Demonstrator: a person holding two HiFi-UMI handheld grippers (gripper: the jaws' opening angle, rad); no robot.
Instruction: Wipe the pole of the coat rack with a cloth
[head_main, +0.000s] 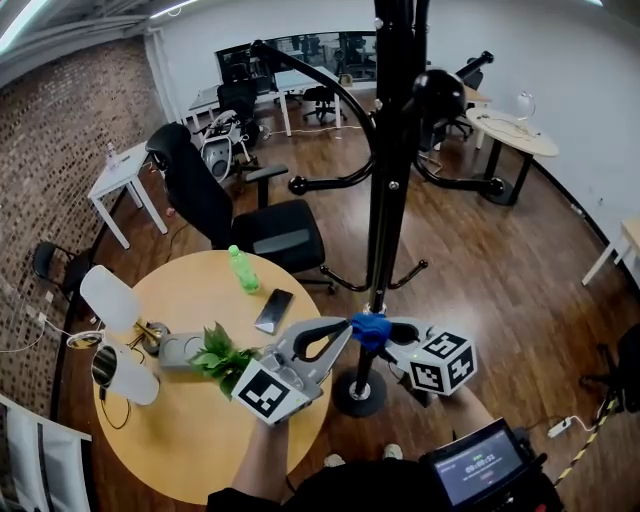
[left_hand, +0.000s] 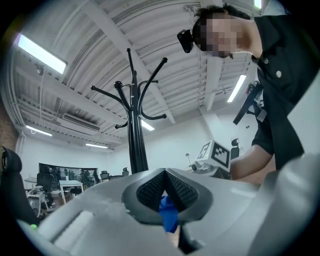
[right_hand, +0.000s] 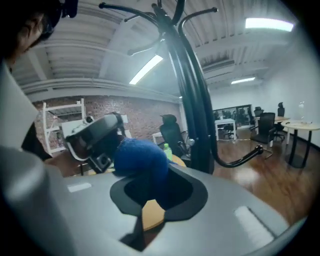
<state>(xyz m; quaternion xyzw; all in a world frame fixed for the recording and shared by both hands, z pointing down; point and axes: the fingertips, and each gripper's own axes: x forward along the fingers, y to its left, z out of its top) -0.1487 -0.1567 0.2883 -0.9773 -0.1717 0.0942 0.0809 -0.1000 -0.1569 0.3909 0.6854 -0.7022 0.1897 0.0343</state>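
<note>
Tightly pinched: fuzzy cloth (head_main: 371, 330) (blue, bunched).

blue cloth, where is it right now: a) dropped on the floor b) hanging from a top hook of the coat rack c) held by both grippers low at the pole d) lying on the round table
C: the blue cloth is pinched from both sides by the jaws of the left gripper and the right gripper, low down at the pole, above its base.
</note>
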